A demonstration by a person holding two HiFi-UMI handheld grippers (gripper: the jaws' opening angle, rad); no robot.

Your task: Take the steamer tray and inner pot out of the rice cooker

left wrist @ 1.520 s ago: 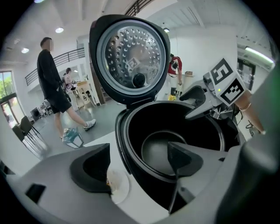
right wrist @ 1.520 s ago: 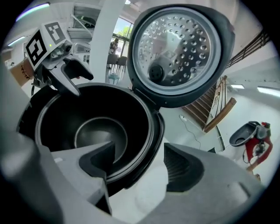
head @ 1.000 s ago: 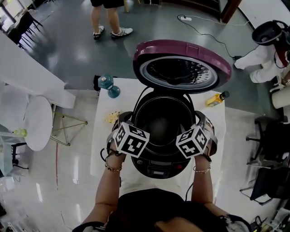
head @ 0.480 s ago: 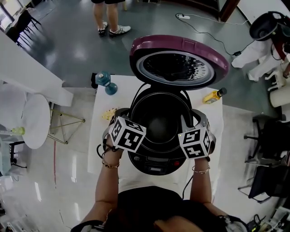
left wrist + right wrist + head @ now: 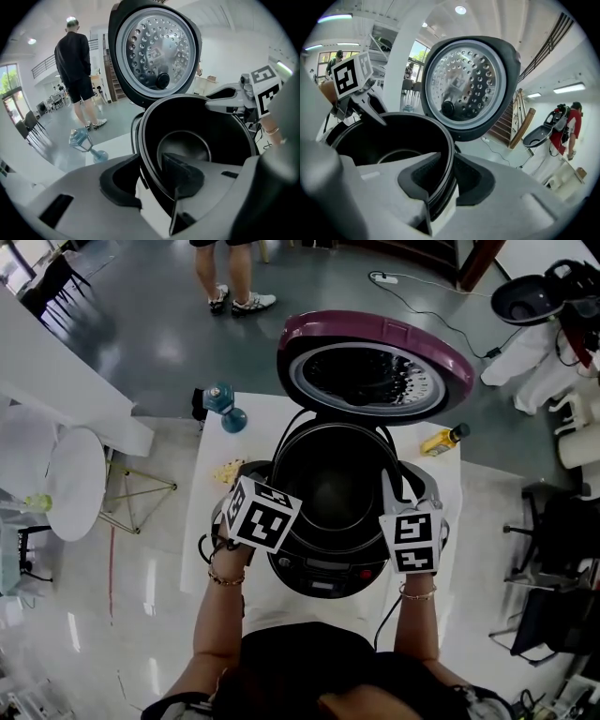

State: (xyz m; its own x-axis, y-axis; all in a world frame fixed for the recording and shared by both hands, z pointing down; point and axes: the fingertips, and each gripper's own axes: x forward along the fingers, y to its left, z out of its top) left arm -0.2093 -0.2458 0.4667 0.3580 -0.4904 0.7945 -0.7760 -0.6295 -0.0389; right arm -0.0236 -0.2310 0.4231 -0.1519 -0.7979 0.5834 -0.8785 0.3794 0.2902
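Head view: the rice cooker (image 5: 328,568) is standing mid-desk (image 5: 211,521) with its lid up and the inner pot (image 5: 333,488) sitting inside. I'm holding the left tongs (image 5: 253,479) and right tongs (image 5: 392,493) at its opposite rims.

Left gripper view: the left tongs (image 5: 150,179), having just been closing, are pinching the rim narrowly, one pad inside.

Right gripper view: the right tongs (image 5: 443,180), also having just been closing, are clamping the rim likewise.

left claw (image 5: 150,163), right claw (image 5: 447,161): grey, black pads | cubes (image 5: 261,513): black-white | bracelets (image 5: 221,576)
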